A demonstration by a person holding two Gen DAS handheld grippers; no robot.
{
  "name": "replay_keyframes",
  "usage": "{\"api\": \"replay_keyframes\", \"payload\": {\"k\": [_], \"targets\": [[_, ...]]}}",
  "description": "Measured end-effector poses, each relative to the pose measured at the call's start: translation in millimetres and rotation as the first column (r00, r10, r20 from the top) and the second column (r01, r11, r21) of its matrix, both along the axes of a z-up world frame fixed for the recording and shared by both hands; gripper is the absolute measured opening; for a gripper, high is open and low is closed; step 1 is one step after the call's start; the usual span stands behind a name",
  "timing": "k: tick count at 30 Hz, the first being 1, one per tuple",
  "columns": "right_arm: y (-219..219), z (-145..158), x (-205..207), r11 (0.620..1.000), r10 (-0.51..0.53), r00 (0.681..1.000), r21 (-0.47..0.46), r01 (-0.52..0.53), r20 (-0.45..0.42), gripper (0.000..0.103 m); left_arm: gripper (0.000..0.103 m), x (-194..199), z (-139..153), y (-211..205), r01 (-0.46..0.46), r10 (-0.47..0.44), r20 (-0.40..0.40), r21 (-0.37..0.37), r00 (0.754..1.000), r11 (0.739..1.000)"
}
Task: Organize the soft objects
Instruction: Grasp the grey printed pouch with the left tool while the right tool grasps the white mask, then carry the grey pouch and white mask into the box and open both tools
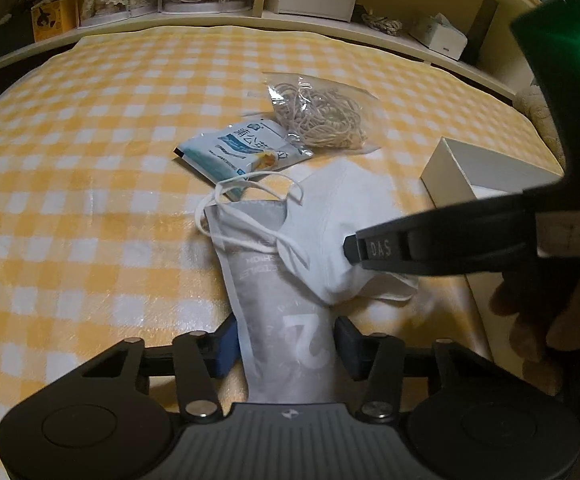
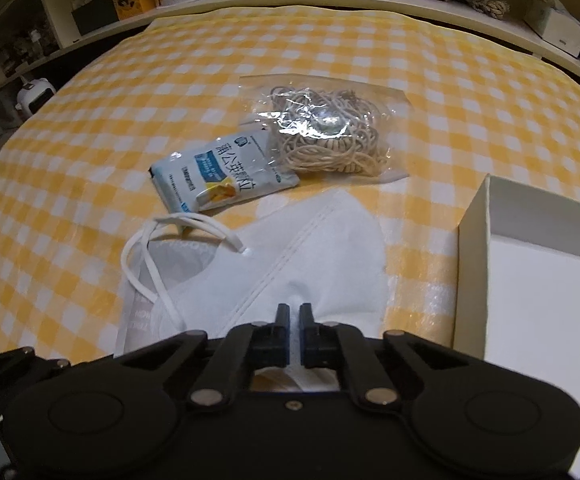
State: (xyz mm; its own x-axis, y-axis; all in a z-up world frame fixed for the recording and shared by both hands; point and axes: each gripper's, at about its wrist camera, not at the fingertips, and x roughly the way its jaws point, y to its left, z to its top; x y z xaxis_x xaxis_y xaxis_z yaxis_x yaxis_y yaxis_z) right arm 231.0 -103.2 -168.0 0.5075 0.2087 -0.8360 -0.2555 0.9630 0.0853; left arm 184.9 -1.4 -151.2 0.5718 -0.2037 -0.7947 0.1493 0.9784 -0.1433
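Right claw: the right claw [image 2: 294, 312] has its jaws drawn together, pinching the near fold of the white folded fabric face mask [image 2: 306, 248].
Left claw: the left claw [image 1: 286, 344] is clamped on the grey printed plastic mask pouch [image 1: 278, 320], its pads pressing the pouch's two edges.
Mask position: on the yellow-and-white checked table [image 1: 90, 160], lying half out of the pouch mouth and overlapping it.
Long axis: the pouch runs from 6 towards 12 o'clock in the left wrist view; the mask leads off towards 2 o'clock.
Key relation: the open white cardboard box [image 2: 530, 264] sits at 3 o'clock of the right claw, just beside the mask.
Judged next move: pull the mask free while the left claw anchors the pouch.
Other items: the blue-and-white sachet [image 2: 218, 176] and the clear bag of beige cord [image 2: 322, 132] lie at 12 o'clock.
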Motion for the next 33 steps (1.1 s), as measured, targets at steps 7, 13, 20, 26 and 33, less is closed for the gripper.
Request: {"api": "replay_keyframes", "payload": {"k": [7, 13, 20, 26, 33], "targets": [[-18.2, 22.8, -17.9, 0.998, -0.008, 0.999, 0.07, 0.006, 0.031, 0.001, 0.043, -9.3, 7.6, 6.1, -0.01, 0.01, 0.003, -0.011, 1.0, 1.0], [-25.5, 60.2, -24.0, 0.993, -0.036, 0.993, 0.12, 0.022, 0.111, 0.001, 0.039, -26.5, 36.3, 16.6, -0.032, 0.036, 0.073, -0.047, 0.997, 0.998], [-34.8, 97.6, -39.8, 0.988, -0.047, 0.98, 0.154, 0.016, 0.196, 0.001, 0.038, -44.0, 62.6, 24.8, -0.047, 0.057, 0.138, -0.076, 0.989, 0.996], [-49.6, 121.6, -59.8, 0.985, -0.061, 0.966, 0.173, 0.017, 0.253, 0.001, 0.034, -53.0, 75.6, 30.7, -0.066, 0.081, 0.167, -0.096, 0.983, 0.993], [-68.1, 143.7, -78.6, 0.983, -0.082, 0.948, 0.184, 0.026, 0.307, 0.001, 0.025, -56.0, 84.0, 38.4, -0.093, 0.112, 0.18, -0.11, 0.977, 0.99]]}}
